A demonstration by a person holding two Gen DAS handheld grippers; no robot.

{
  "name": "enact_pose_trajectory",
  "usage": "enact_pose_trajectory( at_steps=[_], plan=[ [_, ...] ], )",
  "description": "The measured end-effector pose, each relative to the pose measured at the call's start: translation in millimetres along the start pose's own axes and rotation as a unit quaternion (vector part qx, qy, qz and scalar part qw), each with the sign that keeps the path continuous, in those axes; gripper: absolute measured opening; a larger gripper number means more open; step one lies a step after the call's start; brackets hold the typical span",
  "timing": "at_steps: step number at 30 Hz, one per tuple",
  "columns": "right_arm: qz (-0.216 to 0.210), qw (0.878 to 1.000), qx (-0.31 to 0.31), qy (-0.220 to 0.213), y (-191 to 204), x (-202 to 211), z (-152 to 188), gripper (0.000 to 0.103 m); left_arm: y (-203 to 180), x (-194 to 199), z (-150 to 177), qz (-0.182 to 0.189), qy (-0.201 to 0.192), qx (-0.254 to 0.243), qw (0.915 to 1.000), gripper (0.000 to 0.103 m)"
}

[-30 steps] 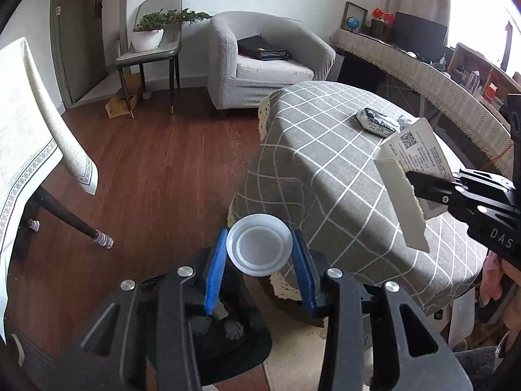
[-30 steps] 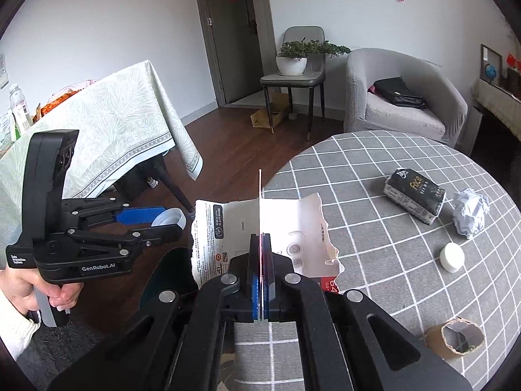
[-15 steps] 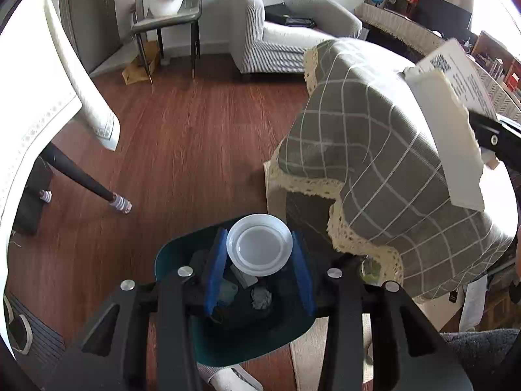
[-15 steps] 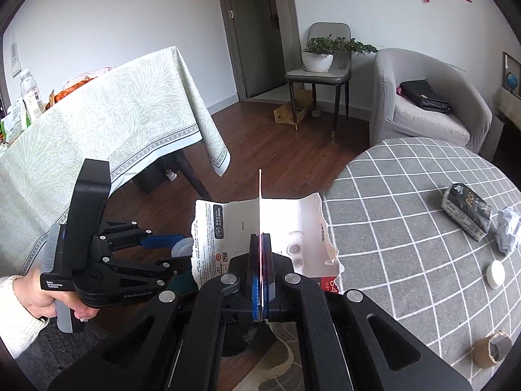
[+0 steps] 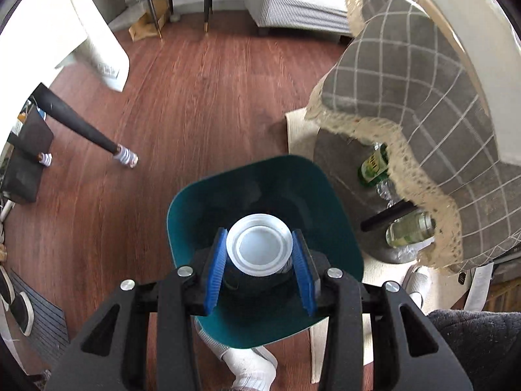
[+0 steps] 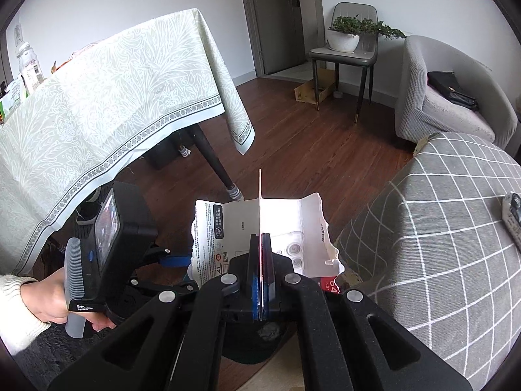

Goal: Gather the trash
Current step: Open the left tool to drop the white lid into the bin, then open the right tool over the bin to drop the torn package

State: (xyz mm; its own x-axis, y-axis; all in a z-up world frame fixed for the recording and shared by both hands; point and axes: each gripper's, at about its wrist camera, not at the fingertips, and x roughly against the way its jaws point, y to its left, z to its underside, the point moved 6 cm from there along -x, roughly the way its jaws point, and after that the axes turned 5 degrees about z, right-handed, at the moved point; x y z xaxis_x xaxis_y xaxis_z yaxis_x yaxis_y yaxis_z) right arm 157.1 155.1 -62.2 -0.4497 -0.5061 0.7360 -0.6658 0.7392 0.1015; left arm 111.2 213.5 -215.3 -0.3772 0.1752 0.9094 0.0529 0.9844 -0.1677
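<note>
My left gripper (image 5: 259, 262) is shut on a white plastic lid (image 5: 259, 249) and holds it right over the open teal trash bin (image 5: 208, 195) on the wood floor. My right gripper (image 6: 260, 280) is shut on a torn white cardboard package (image 6: 224, 238), held upright beside the checked table, above the bin's dark inside (image 6: 267, 332). The left gripper's body (image 6: 123, 247) and the hand holding it show at the left of the right wrist view. The cardboard also shows at the top right of the left wrist view (image 5: 472, 39).
A round table with a grey checked cloth (image 6: 456, 244) stands to the right, with a dark wrapper (image 6: 513, 215) on it. Bottles (image 5: 374, 166) stand under it. A table with a pale green cloth (image 6: 97, 104) and its leg (image 5: 81, 127) stand left. Armchair (image 6: 456, 104) and chair behind.
My left gripper has tilted down and moved over the trash bin with the lid. My right gripper has moved left off the table edge with the cardboard, towards the bin.
</note>
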Motion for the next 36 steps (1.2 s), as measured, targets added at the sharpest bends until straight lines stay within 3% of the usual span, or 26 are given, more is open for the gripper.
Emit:
enact_pose_trajectory(
  at_steps=[7, 14, 22, 36],
  plan=[
    [-0.004, 1.000, 0.001, 0.021, 7, -27, -2, 0.002, 10, 1, 7, -0.002, 0.000, -0.005, 1.0000, 0.054],
    [-0.004, 0.999, 0.010, 0.045, 18, -52, 0, 0.002, 23, 20, 1, -0.006, -0.031, 0.012, 0.9994, 0.064],
    [-0.004, 0.995, 0.028, 0.091, 33, -84, 17, 0.001, 33, 54, -10, 0.008, -0.083, 0.031, 0.9961, 0.068],
    [0.004, 0.983, 0.047, 0.177, 47, -139, 69, 0.002, 34, 106, -29, 0.021, -0.156, 0.048, 0.9864, 0.067]
  ],
)
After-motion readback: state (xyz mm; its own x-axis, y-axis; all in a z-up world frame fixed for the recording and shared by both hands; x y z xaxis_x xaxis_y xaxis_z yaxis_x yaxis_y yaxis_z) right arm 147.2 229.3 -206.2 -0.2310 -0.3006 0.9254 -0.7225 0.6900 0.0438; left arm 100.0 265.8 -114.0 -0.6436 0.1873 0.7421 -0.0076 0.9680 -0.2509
